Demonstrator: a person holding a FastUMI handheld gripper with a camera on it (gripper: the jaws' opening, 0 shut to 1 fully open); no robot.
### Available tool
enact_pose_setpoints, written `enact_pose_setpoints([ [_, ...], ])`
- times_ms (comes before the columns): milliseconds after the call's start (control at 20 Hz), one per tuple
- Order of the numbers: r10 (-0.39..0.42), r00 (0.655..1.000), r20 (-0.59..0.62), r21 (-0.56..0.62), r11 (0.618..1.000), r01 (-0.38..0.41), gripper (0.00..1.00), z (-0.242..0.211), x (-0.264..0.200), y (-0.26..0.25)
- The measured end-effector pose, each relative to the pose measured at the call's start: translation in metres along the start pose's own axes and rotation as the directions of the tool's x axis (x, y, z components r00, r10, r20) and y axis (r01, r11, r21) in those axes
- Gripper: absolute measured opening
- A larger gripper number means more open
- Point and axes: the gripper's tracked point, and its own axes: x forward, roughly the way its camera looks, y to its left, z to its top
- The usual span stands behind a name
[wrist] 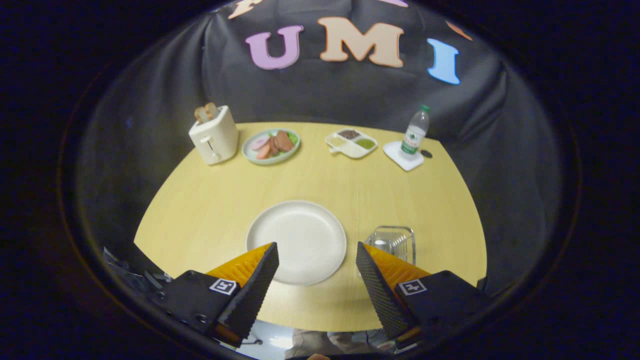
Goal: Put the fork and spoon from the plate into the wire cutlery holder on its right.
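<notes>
Gripper (317,256) hovers released above the desk (210,200), fingers spread either side of the bare plate (296,242). Holder (394,241) sits just right of it; fork and spoon aren't discernible, perhaps already inside, so the job looks finished.

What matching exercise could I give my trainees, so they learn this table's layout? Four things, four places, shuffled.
Things:
1. toaster
2. water bottle
3. empty plate
4. wire cutlery holder

Places:
A. on a white coaster, far side
B. just ahead of the open gripper
C. beside the plate of food, far side
D. right of the empty plate, partly behind one finger

Pairs: 1-C, 2-A, 3-B, 4-D
</notes>
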Motion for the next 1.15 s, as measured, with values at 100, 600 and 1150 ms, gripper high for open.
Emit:
enact_pose_setpoints([
  [100,0.041,0.992,0.123,-0.009,0.999,-0.041,1.0,0.014,0.004,0.002],
  [600,0.07,0.913,0.401,-0.033,0.998,-0.061,1.0,0.061,-0.014,0.009],
  [1150,0.005,0.871,0.491,0.032,0.999,-0.024,1.0,0.05,-0.007,-0.004],
])
